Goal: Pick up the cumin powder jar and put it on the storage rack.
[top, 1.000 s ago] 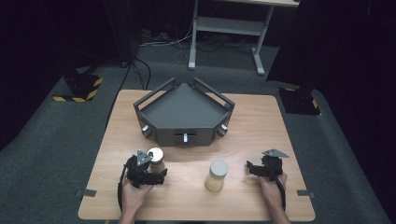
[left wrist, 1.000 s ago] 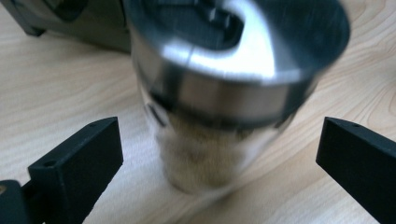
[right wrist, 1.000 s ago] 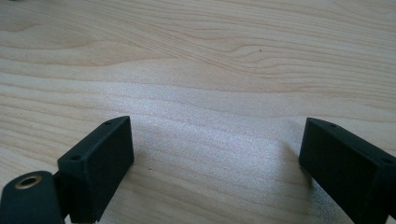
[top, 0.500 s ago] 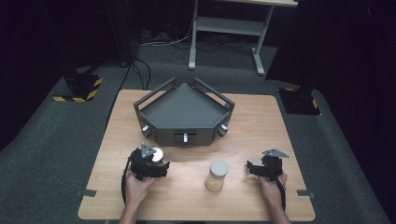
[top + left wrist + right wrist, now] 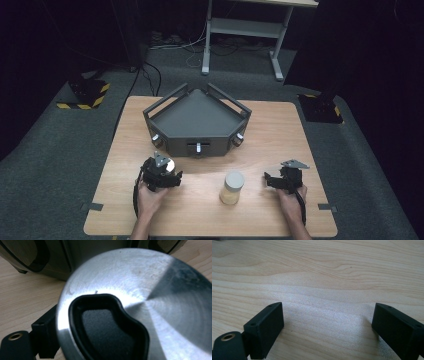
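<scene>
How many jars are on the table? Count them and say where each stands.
2. The metal-lidded jar stands front left, just before the grey tray. The second jar stands alone at the front middle. None seems hidden.

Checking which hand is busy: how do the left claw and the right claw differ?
The left claw is around the jar's metal lid, its jaws have just been closing with the lid between them; the right claw is open with nothing between its jaws. The left claw is near the grey tray; the right claw is over bare table, right of the other jar. Both are hand-held, low over the table.
</scene>
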